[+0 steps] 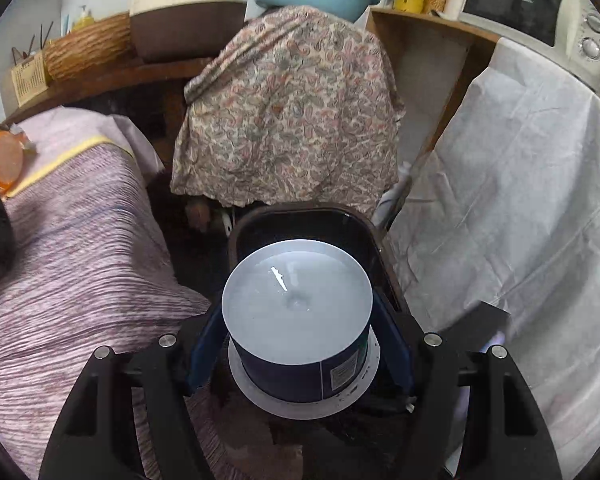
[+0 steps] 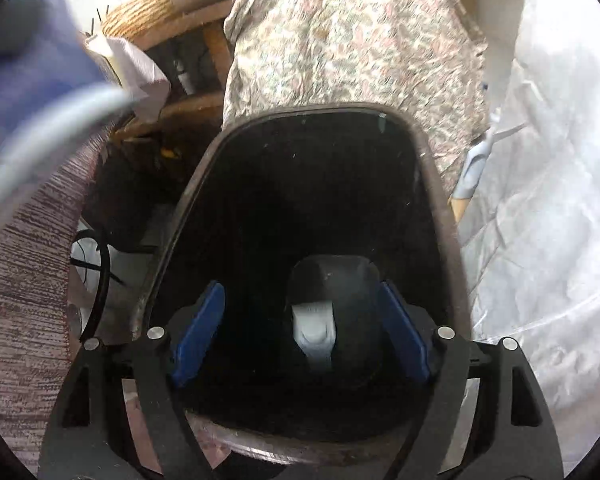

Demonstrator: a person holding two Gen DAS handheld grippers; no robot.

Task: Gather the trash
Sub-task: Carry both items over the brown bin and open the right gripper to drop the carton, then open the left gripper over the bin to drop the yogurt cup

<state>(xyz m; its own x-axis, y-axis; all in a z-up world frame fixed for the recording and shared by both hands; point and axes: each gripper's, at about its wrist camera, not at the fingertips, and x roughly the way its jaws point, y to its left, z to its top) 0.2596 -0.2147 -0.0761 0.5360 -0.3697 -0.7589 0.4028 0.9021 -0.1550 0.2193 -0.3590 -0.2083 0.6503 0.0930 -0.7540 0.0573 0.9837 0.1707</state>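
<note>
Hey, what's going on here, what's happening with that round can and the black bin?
A person with a handheld gripper in each hand is collecting trash. The left gripper is clamped on a round container with a pale top, holding it just above the open black trash bin. The right gripper is open and holds nothing, poised over the same bin, where a whitish item already lies at the bottom. The container hasn't been dropped in yet.

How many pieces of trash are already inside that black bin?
1: a crumpled white piece on the bottom of the black bin, seen between the right gripper fingers. Dark corners may hide more.
</note>
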